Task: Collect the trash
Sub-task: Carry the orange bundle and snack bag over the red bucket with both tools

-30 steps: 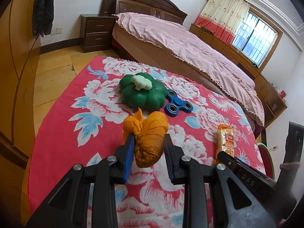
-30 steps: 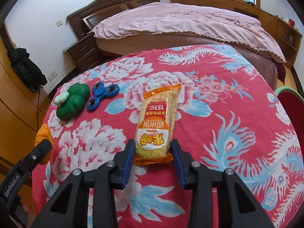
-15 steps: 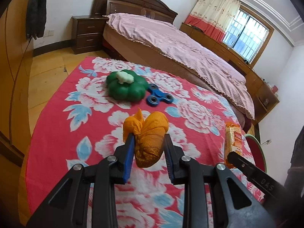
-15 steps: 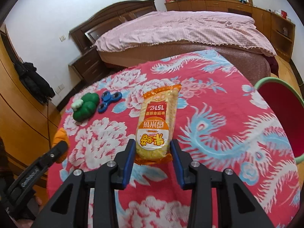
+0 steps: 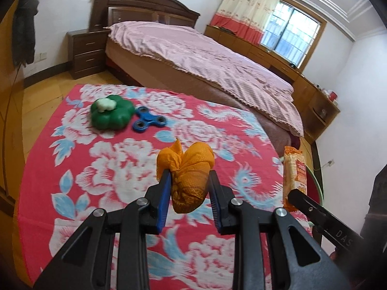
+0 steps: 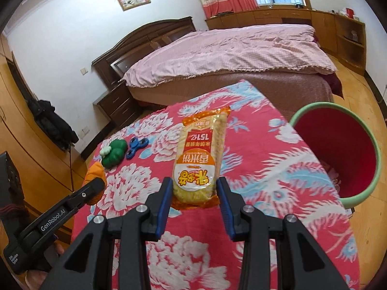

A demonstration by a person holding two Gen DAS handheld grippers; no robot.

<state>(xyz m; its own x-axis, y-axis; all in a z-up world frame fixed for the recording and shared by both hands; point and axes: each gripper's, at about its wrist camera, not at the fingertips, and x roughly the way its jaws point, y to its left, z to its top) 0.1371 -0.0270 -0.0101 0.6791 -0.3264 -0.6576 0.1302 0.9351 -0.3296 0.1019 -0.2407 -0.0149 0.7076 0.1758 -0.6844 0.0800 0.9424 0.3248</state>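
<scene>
While your left gripper point(image 5: 188, 188) is clamping the orange cloth wad point(image 5: 187, 174) above the table's point(image 5: 79, 169) middle, your right gripper point(image 6: 194, 193) is gripping the snack packet point(image 6: 200, 159) near the right edge, beside the red bin point(image 6: 338, 149).

Green toy point(image 5: 111, 116) touching blue spinner point(image 5: 150, 122) — floral cloth point(image 5: 96, 169).

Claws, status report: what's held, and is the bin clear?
Left claw shut on orange wad. Right claw shut on snack packet. Red bin open, path unobstructed.
</scene>
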